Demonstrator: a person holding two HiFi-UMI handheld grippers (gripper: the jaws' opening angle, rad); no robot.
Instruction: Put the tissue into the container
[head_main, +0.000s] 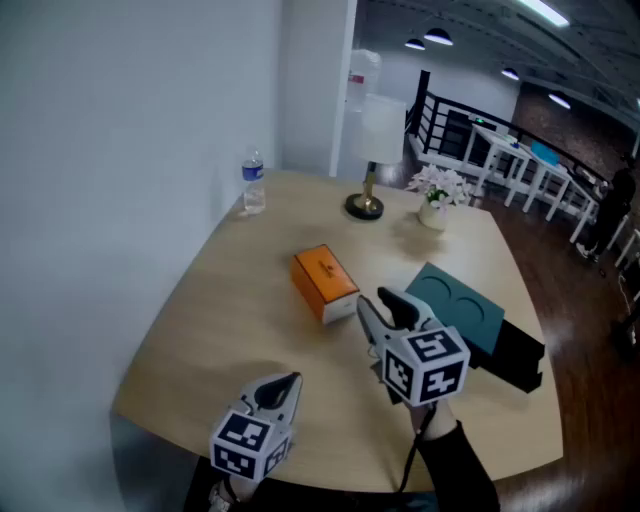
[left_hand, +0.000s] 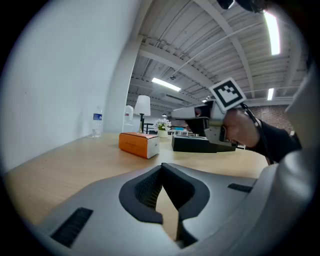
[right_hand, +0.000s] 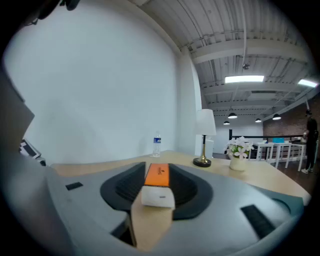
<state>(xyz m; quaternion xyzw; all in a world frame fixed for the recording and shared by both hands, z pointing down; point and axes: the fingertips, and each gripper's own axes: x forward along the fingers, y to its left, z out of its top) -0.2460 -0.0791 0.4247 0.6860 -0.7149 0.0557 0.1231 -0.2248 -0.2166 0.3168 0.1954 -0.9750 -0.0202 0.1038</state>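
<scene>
The right gripper (head_main: 370, 298) hovers over the middle of the table (head_main: 200, 330), its jaws a little apart with nothing pressed between them. Directly ahead, just beyond its tips, lies the orange tissue box (head_main: 324, 283), flat on the table. In the right gripper view the white end of the box faces the gap between the jaws, and its long axis runs straight away toward the far edge, in line with the gripper. The gap looks about as wide as the box's end, so a straight push forward would probably bring the jaws onto its long sides. The container (head_main: 470, 318), teal-topped and black, sits toward the right edge, on the gripper's other side. The left gripper (head_main: 285, 385) is near the near edge, tips together and empty, farther from the box.
</scene>
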